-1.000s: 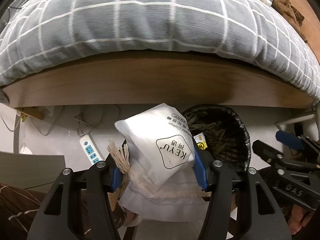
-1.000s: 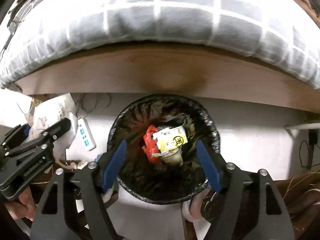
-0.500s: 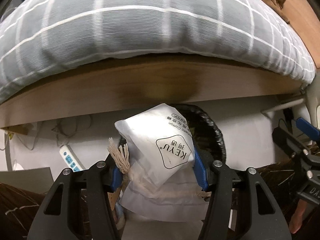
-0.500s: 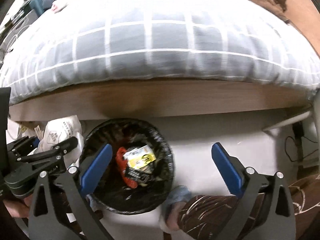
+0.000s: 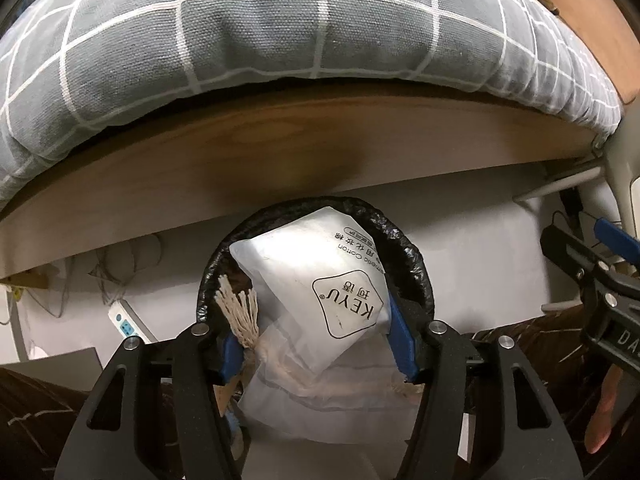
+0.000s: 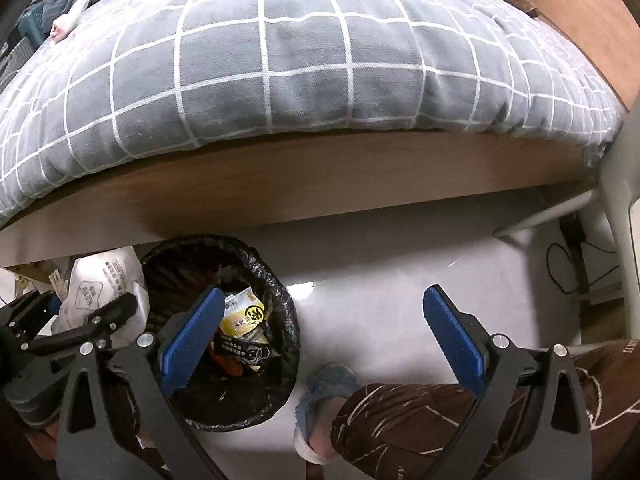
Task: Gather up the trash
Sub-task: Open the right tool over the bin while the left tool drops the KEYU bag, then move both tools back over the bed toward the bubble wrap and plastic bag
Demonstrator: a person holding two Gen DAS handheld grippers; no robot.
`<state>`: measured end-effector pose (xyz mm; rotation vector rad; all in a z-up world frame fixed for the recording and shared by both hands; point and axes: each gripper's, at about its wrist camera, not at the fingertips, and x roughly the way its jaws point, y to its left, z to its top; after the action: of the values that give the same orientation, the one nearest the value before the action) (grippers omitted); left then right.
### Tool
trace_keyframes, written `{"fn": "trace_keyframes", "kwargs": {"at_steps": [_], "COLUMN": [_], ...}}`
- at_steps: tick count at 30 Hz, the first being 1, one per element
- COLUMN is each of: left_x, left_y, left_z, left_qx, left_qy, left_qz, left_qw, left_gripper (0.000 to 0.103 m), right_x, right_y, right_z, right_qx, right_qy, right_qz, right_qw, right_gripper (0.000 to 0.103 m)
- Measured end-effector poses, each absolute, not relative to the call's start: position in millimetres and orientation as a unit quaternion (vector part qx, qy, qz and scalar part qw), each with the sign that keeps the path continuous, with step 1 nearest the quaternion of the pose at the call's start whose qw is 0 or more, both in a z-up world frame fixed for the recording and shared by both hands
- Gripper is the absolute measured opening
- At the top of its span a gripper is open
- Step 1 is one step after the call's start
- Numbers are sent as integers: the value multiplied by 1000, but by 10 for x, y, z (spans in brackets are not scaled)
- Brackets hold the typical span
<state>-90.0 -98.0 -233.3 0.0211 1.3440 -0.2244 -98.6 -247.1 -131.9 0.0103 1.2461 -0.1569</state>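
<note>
Left gripper (image 5: 316, 344): jaws closed on a white pouch (image 5: 320, 280), blue pads pressed against both of its sides. Printed label "KEYU" upside down on the pouch front. Frayed cord tassel (image 5: 238, 312) hanging at the pouch's left edge, beside the left pad. Pouch positioned directly above the bin (image 5: 404, 256), black liner rim visible as an arc behind and around the pouch top. Bin standing on the pale floor (image 5: 472, 264), just in front of the wooden bed frame (image 5: 280, 160). Grey checked quilt (image 5: 280, 28) overhanging the frame. White power strip (image 5: 124, 320) lying on the floor to the left of the bin, with cables behind it.

Right gripper (image 6: 320, 336): jaws wide apart, nothing between the pads. Left pad over the bin opening (image 6: 280, 300), right pad over bare floor (image 6: 380, 280). Inside the bin: a yellow packet (image 6: 244, 314), a black wrapper (image 6: 240, 350) with white print, and something orange beneath, mostly hidden. Same pouch (image 6: 96, 288) visible at the bin's left rim, held in the left gripper (image 6: 68, 320). Blue slipper (image 6: 324, 400) and brown patterned trouser leg (image 6: 400, 412) on the floor, right of the bin.
</note>
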Motion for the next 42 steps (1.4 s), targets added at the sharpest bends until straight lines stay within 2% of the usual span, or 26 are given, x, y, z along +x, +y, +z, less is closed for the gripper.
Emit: {"fn": "trace_keyframes", "kwargs": {"at_steps": [14, 30, 42], "left_x": [-891, -799, -464], "left_y": [-844, -492, 99], "left_z": [-1980, -1033, -435], "left_qx": [44, 17, -25], "left_qy": [571, 480, 432], "left_qz": [-65, -58, -22], "left_qw": [817, 875, 901], "left_gripper": [97, 97, 97], "right_x": [-957, -901, -637], "right_y": [-2503, -2404, -2065], "right_z": [-1047, -289, 355], "right_qx": [28, 29, -2], "right_qy": [550, 438, 373], "right_qz": [-69, -39, 8], "right_qw": [832, 898, 928], "right_gripper": [96, 96, 96]}}
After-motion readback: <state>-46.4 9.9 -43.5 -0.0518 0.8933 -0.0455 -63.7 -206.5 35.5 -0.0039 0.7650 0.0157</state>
